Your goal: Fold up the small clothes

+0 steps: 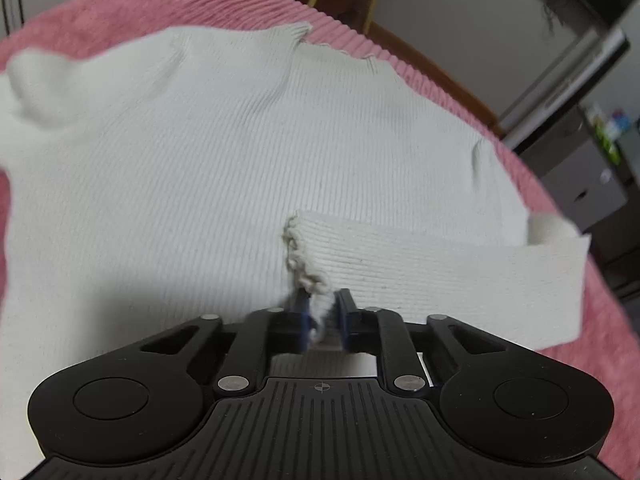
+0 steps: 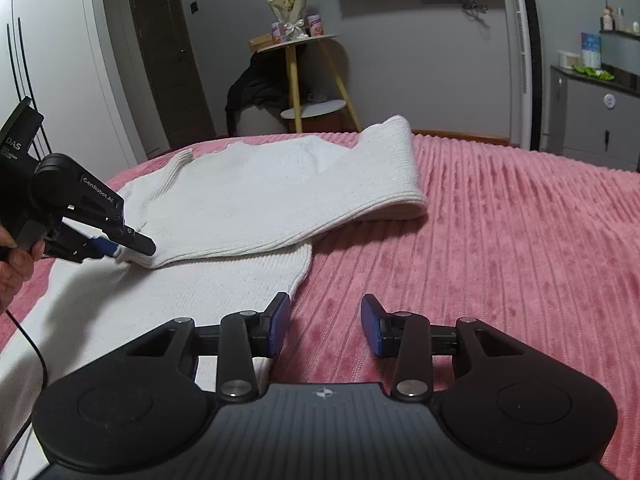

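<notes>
We start with the white knit sweater (image 2: 240, 184), which lies spread on the pink ribbed bedspread (image 2: 500, 240), one sleeve (image 2: 384, 172) already folded across the body toward the far side and another narrow band (image 1: 440, 264) laid over the middle. Our left gripper (image 1: 320, 312) is pinched tight on the frayed end of that band, a tuft of knit showing between its blue pads; from the right wrist view it comes in low at the sweater's near-left edge, a hand (image 2: 12, 256) behind it. Our right gripper (image 2: 325, 326) hangs just beside the sweater's right hem with its jaws partly open and nothing between them, the left pad at the fabric's edge and the right pad over bare bedspread. We judge the risk to lie in that small bite: if only the loose yarn is caught, the band could slip free on the pull, or the pull could drag the whole sweater and rumple the fold already laid. The plush ribbed cover may also cling to the knit. Beyond the sweater's far edge stand a yellow-legged side table (image 2: 308, 80) with a wrapped bouquet (image 2: 286, 4), a dark door (image 2: 160, 52), and a grey cabinet (image 2: 592, 112) farther right.
</notes>
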